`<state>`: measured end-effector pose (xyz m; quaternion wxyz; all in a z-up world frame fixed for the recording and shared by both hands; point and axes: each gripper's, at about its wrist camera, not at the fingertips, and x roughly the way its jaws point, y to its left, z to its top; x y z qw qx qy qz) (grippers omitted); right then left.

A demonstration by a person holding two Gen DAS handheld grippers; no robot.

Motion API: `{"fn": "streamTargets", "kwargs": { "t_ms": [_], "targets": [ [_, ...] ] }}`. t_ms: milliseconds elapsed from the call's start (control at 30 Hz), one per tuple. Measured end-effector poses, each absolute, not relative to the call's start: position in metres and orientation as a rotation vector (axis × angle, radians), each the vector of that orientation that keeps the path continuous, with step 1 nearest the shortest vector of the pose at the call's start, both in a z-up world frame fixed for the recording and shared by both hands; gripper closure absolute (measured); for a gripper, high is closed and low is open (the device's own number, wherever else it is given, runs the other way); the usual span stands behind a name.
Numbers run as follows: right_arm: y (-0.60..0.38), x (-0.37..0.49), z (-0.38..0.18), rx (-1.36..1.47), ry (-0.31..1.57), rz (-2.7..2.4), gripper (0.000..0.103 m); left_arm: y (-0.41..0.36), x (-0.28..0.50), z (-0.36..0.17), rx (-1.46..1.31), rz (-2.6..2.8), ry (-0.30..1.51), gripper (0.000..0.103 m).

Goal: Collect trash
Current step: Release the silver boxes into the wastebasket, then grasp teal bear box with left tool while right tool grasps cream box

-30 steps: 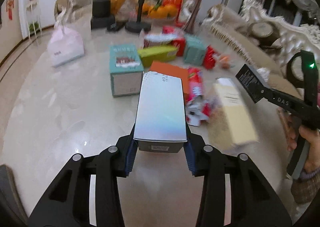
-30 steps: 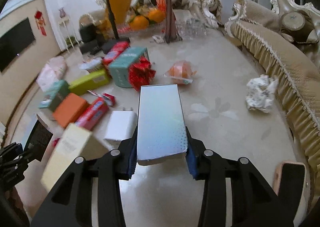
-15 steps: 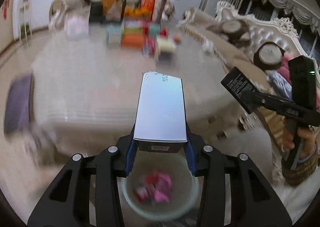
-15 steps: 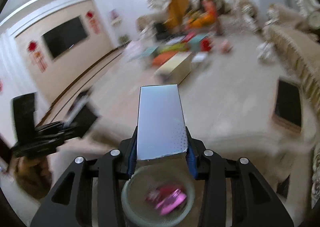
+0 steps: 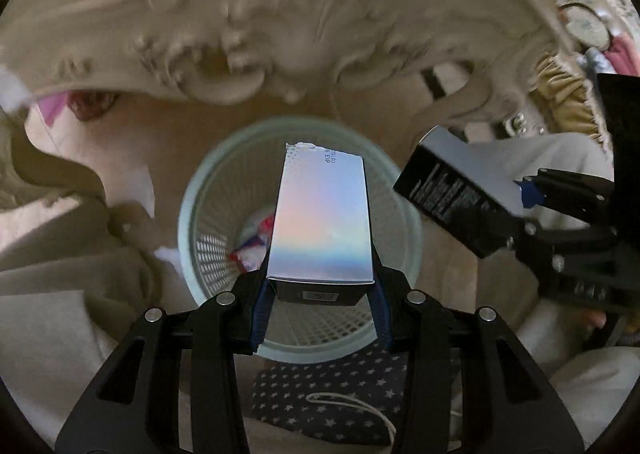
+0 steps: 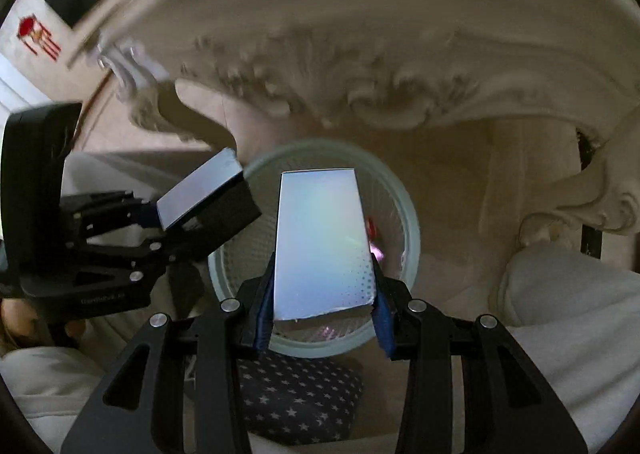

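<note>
Hovering over one mesh bin (image 5: 200, 189) — two tongs, left (image 5: 320, 290), right (image 6: 322, 310), each clamping one iridescent box (image 5: 322, 221).

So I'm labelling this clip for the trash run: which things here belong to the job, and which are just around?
Job:
- left gripper, holding iridescent box
- right gripper, holding second iridescent box
- mint wastebasket
- wrappers in it

Just around:
- carved table apron
- star-patterned slipper

Basket (image 5: 192, 213) contents mostly hidden behind held iridescent box (image 5: 320, 221), pink and red wrappers (image 5: 252, 242) blurred, box print (image 5: 330, 156) too small to read, desk carving (image 6: 360, 65) smeared.
</note>
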<state>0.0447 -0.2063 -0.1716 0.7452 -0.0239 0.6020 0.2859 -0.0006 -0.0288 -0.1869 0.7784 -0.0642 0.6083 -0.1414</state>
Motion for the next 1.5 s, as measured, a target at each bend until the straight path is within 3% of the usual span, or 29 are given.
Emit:
{"fn": "streamTargets", "kwargs": {
  "t_ms": [67,100,133,200,333,567,800,967,1233,1500],
  "targets": [
    [-0.201,0.044,-0.181,-0.095,1.325,0.621,0.064,-0.028,0.001,-0.196,-0.156,-0.304,1.348,0.056],
    [-0.198,0.044,-0.185,-0.116,1.323,0.624,0.062,-0.028,0.003,-0.203,-0.15,-0.289,1.376,0.039],
    [-0.194,0.044,-0.189,-0.14,1.321,0.61,0.052,-0.029,0.004,-0.207,-0.135,-0.269,1.389,0.024],
    [-0.192,0.046,-0.194,-0.148,1.325,0.579,0.039,-0.029,0.005,-0.212,-0.097,-0.233,1.395,0.022],
    [-0.196,0.042,-0.192,-0.122,1.331,0.572,0.038,-0.024,0.002,-0.208,-0.103,-0.226,1.356,0.015],
    [-0.212,0.042,-0.132,-0.076,1.203,0.58,0.038,-0.014,-0.009,-0.159,-0.123,-0.278,1.27,0.015],
    [-0.216,0.089,-0.003,0.039,0.763,0.526,0.032,0.02,0.02,-0.021,-0.135,-0.286,0.91,0.015],
    [-0.19,0.161,0.014,0.056,0.662,0.394,0.031,0.047,0.101,0.035,-0.115,-0.095,0.686,0.015],
    [-0.156,0.241,-0.001,0.058,0.721,0.273,0.031,0.056,0.263,0.042,-0.151,0.041,0.716,0.015],
    [-0.14,0.255,-0.017,0.004,0.76,0.247,0.031,0.06,0.346,0.003,-0.175,0.132,0.837,0.015]
  ]
}}
